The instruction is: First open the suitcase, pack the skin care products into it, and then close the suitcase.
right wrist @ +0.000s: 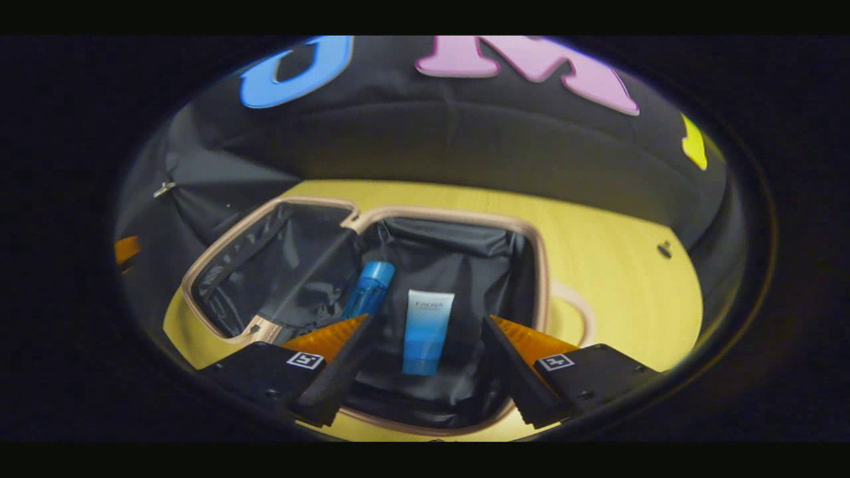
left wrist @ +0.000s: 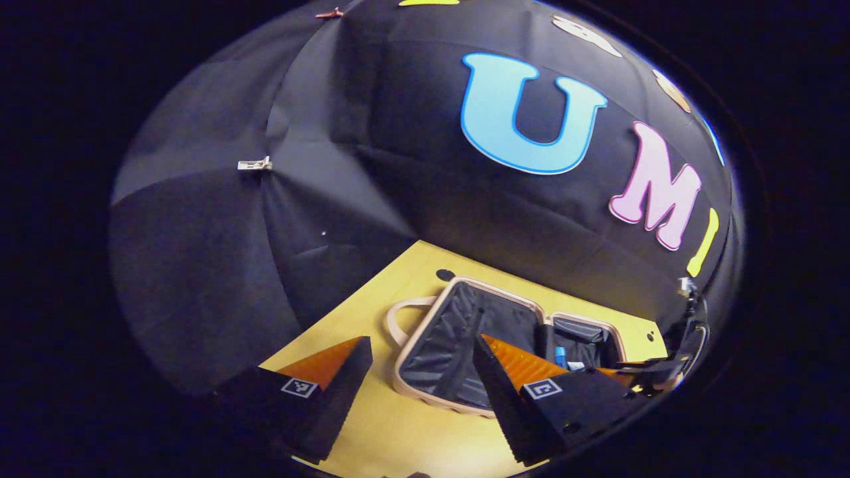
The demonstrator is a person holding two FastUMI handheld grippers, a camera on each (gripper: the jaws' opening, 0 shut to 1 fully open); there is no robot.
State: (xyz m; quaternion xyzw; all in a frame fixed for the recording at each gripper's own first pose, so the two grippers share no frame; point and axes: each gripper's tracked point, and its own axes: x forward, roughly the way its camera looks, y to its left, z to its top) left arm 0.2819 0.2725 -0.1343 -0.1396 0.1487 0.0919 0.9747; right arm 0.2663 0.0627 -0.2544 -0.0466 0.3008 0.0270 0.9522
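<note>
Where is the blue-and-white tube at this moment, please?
In the right gripper view, the tube lies inside the open suitcase, in its right-hand half, just right of the blue bottle and between the right gripper fingers.

The yellow wooden table (right wrist: pixel 617 265) carries the open suitcase (right wrist: pixel 531 252).

I see my left gripper (left wrist: pixel 422 378) with its two fingers wide apart and nothing between them. Past them the suitcase (left wrist: pixel 465 332) lies open on the yellow table (left wrist: pixel 398 431). A blue bottle (left wrist: pixel 560 356) peeks out inside it. The other gripper (left wrist: pixel 654 368) is at the far right, near the suitcase.
</note>
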